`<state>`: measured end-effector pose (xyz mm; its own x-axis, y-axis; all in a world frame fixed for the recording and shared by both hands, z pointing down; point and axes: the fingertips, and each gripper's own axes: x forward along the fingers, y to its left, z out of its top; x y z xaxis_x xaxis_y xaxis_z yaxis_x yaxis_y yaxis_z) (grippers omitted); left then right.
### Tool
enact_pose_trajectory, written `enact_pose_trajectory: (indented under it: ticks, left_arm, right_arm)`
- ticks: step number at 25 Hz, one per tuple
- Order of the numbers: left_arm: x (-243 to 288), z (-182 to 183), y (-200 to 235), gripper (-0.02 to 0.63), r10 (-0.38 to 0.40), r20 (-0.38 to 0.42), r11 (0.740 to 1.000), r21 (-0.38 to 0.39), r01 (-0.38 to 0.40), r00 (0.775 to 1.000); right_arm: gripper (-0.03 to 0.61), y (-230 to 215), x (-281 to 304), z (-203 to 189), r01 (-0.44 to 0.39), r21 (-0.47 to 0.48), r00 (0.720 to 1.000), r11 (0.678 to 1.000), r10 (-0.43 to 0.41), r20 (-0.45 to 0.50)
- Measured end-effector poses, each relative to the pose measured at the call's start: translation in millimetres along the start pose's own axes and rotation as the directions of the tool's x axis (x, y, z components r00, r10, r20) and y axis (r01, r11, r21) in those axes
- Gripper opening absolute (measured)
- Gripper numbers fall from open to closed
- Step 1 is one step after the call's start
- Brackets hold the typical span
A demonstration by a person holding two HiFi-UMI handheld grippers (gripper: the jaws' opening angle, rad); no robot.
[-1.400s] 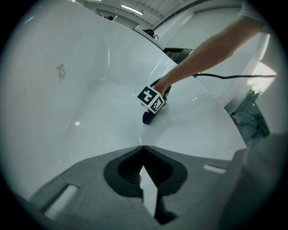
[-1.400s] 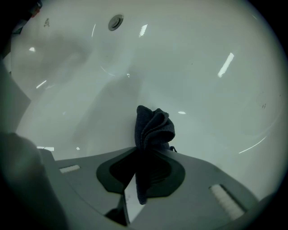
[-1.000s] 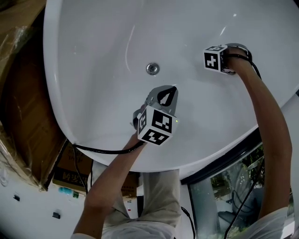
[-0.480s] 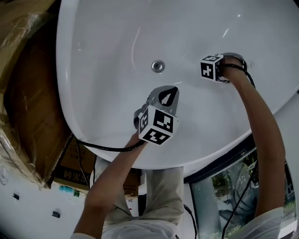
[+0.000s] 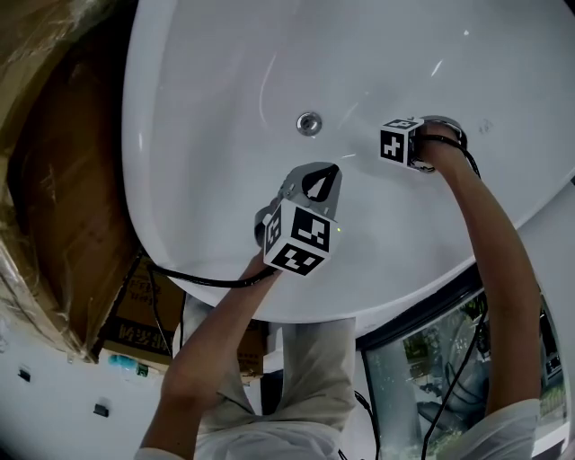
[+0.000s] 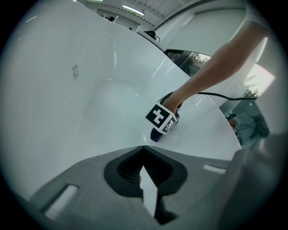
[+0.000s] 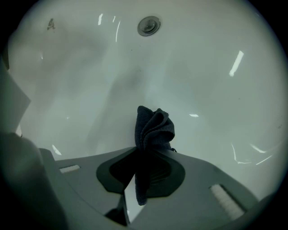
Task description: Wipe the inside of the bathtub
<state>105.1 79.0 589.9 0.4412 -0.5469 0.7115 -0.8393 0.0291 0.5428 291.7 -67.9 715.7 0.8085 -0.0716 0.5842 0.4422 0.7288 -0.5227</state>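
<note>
While my right gripper (image 7: 144, 152) pinches dark cloth (image 7: 154, 126) by thin fold, risk: cloth drags free on slick wall, bare gripper scrapes gloss. Cloth soft, bunched, ribbed edge; appears to meet white bathtub (image 5: 225, 108) floor, round metal drain (image 5: 309, 123) at 9 o'clock from it. Bathtub smooth, curved, reflective. My left gripper (image 6: 143, 149) clenched, empty, above the floor. Black cable (image 5: 198, 280) crossing rim could snag.

Plastic-wrapped cardboard (image 5: 54, 180) left of the left gripper (image 5: 316, 184); glass pane (image 5: 431, 368) below the right gripper (image 5: 438, 126); ceiling strip lights (image 6: 132, 10) lit.
</note>
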Motion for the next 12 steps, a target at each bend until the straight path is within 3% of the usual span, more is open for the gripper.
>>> enact_pose_trajectory:
  ticks: [7,12]
  left_arm:
    - [-5,-4,2,-0.002,0.000,0.009,1.000,-0.004,0.000,1.000]
    - [-13,-3,3,-0.002,-0.006,0.018,1.000,-0.006,0.007,1.000]
  right_arm:
    - [0.052,31,2,23,-0.049,-0.031,0.999,0.998,0.049,0.013]
    - [0.052,62,3,45,-0.134,-0.025,0.988,0.991,0.136,0.071]
